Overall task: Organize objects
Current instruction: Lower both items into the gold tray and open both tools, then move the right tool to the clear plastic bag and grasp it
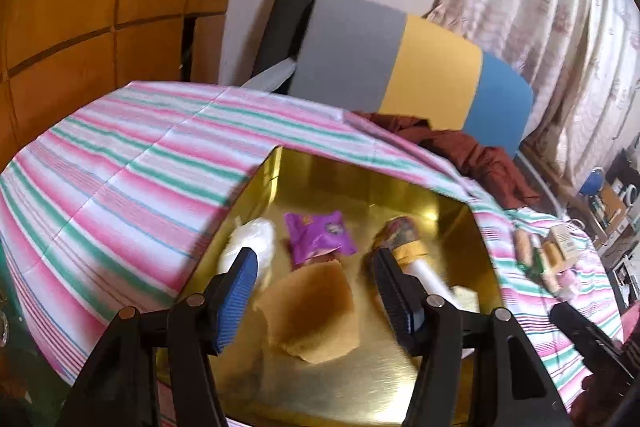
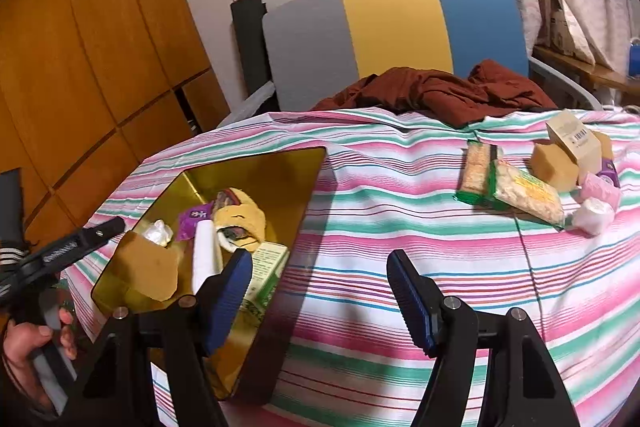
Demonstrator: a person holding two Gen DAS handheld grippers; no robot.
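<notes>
Two grippers are hovering with fingers released, gripping nothing: the left gripper (image 1: pixel 316 291) over the tin (image 2: pixel 308 187), the right gripper (image 2: pixel 320 291) just right of it. One sponge (image 1: pixel 316 311) and a purple packet (image 1: pixel 320 235) are lying inside the tin; more snacks (image 2: pixel 524 191) are waiting well right of it on the cloth (image 2: pixel 400 227)

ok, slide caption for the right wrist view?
Open right hand-held gripper over striped tablecloth, between gold tin and unsorted snacks.

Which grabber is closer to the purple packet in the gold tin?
Left. The left gripper hovers open over the gold tin, just short of the purple packet. The right gripper is open beside the tin, over the cloth.
</notes>
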